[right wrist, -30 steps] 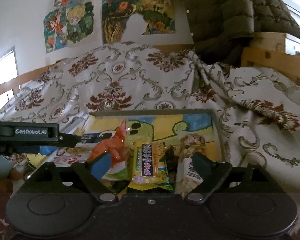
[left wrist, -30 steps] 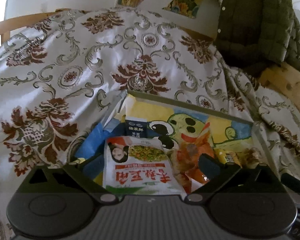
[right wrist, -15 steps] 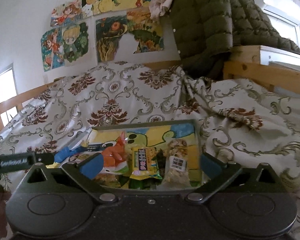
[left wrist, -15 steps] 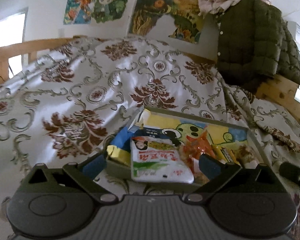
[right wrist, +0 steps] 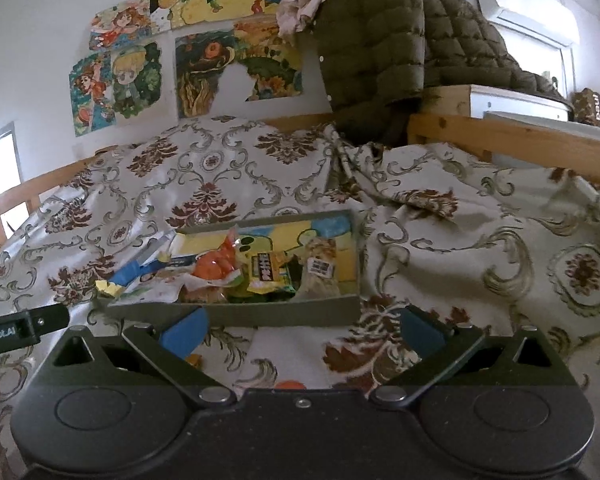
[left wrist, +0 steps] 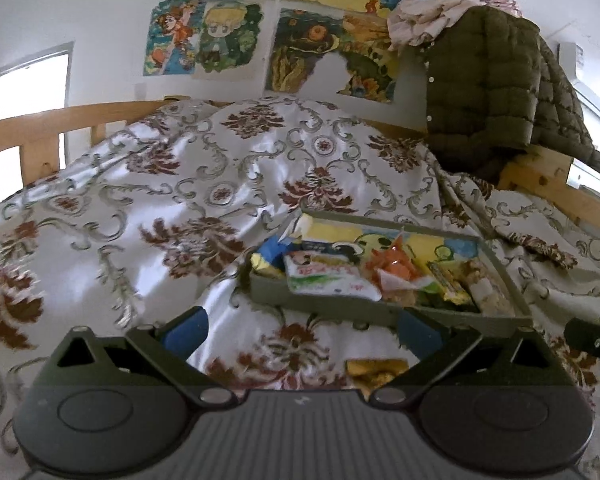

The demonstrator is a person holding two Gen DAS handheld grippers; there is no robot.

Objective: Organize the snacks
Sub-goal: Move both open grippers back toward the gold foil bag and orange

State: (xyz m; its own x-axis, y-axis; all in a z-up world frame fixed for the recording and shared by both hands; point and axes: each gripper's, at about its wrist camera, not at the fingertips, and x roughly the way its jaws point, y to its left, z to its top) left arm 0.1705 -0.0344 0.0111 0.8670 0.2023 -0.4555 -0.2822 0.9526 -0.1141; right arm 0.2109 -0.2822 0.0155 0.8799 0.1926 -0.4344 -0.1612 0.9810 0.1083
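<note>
Filling the grey tray (left wrist: pixel 332 307) are snack packets (left wrist: pixel 328 278), each hand-held gripper (left wrist: pixel 300 330) (right wrist: pixel 302 330) spread wide, holding nothing

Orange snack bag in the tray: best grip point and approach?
Grip the orange bag by its pinched top corner, which sticks up above the other packets, coming from above over the tray's near wall. The right gripper is open and nearer; the flat packets alongside leave little room for a side approach.
</note>
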